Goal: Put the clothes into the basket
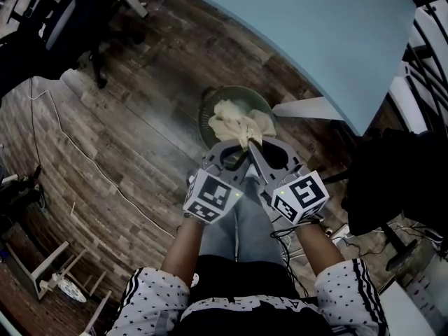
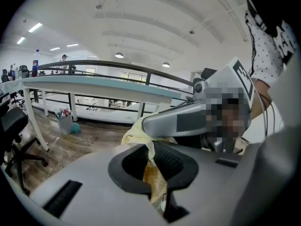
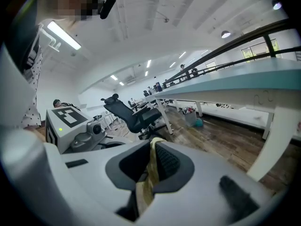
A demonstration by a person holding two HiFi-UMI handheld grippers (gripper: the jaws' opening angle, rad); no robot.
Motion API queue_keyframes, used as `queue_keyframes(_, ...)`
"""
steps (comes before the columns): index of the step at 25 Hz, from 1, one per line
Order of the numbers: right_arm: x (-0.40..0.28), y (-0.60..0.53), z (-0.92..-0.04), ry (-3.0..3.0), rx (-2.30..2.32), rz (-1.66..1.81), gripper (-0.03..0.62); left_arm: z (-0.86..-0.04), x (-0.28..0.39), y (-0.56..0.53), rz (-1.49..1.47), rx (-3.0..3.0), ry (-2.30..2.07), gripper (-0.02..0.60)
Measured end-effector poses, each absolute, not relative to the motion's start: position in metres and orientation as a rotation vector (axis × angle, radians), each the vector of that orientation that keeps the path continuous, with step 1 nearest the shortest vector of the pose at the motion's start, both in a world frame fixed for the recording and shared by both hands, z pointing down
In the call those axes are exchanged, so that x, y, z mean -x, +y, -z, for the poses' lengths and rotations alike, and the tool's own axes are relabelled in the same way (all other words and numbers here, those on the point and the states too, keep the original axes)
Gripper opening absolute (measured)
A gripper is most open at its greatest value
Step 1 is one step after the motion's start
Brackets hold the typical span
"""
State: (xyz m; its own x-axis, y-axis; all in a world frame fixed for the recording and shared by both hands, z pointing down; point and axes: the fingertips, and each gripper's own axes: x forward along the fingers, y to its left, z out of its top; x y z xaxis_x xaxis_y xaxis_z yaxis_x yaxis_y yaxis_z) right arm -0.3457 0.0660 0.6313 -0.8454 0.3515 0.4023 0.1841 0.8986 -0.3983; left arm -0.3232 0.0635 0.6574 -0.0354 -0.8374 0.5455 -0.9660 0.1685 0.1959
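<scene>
My left tongs (image 1: 234,158) and right tongs (image 1: 257,152) both pinch the cream cloth (image 1: 236,123) over the basket (image 1: 207,107); their cubes (image 1: 210,196) show black squares.

Cream cloth (image 1: 238,125) bunched, above round basket (image 1: 205,112)

hidden | basket (image 1: 207,105): partly covered by cloth (image 1: 236,124) | basket floor: unseen
</scene>
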Motion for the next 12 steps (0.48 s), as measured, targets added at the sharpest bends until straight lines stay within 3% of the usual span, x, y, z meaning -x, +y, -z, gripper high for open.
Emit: queue_keyframes(12,0.345,0.069,-0.651,-2.549,0.39,-0.466,0.037,-0.677,0.324,0.067,-0.308,-1.666,-1.896,0.038)
